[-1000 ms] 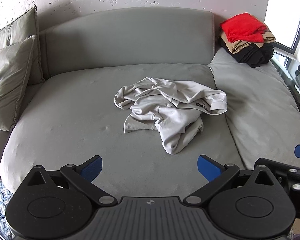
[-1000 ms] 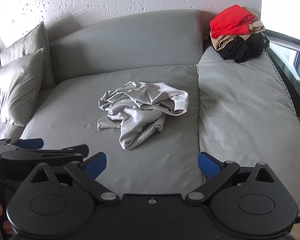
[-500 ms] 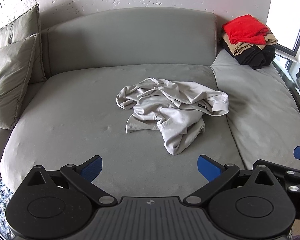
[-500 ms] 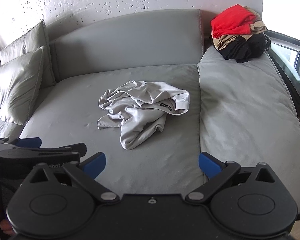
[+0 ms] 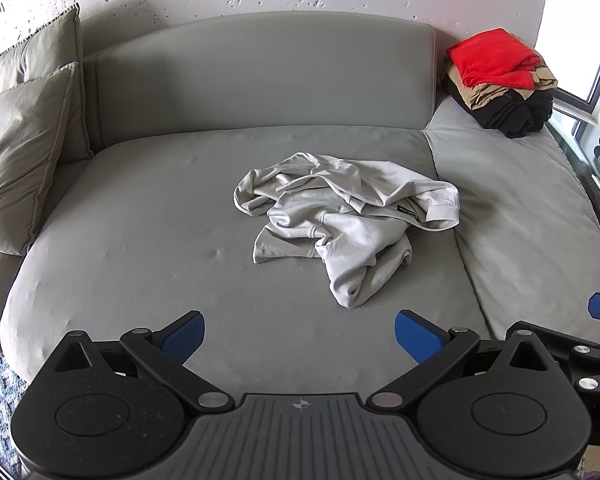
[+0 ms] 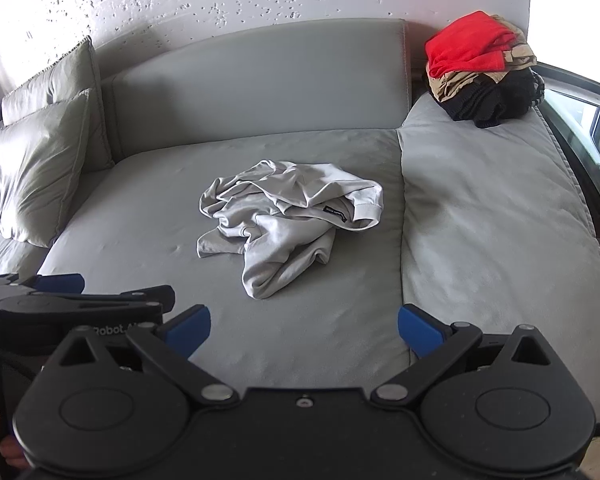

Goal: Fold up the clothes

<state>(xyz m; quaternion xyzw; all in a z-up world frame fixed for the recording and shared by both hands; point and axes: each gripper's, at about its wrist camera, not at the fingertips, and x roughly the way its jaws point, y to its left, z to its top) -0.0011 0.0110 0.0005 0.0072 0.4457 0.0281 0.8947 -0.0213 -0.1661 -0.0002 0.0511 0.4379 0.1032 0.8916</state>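
A crumpled light grey garment [image 5: 340,224] lies in a heap in the middle of the grey sofa seat [image 5: 140,240]; it also shows in the right wrist view [image 6: 288,224]. My left gripper [image 5: 300,336] is open and empty, held above the seat's front edge, short of the garment. My right gripper [image 6: 304,332] is open and empty, also short of the garment. The left gripper's side shows at the lower left of the right wrist view [image 6: 76,300].
A stack of folded clothes, red on top of tan and black [image 5: 500,80], sits at the back right corner of the sofa [image 6: 480,68]. Two grey pillows [image 5: 20,152] lean at the left end. A glass side table [image 5: 596,168] stands at the right.
Both grippers have drifted slightly toward the sofa; the garment and clothes stack have not moved. Both jaws stay open.
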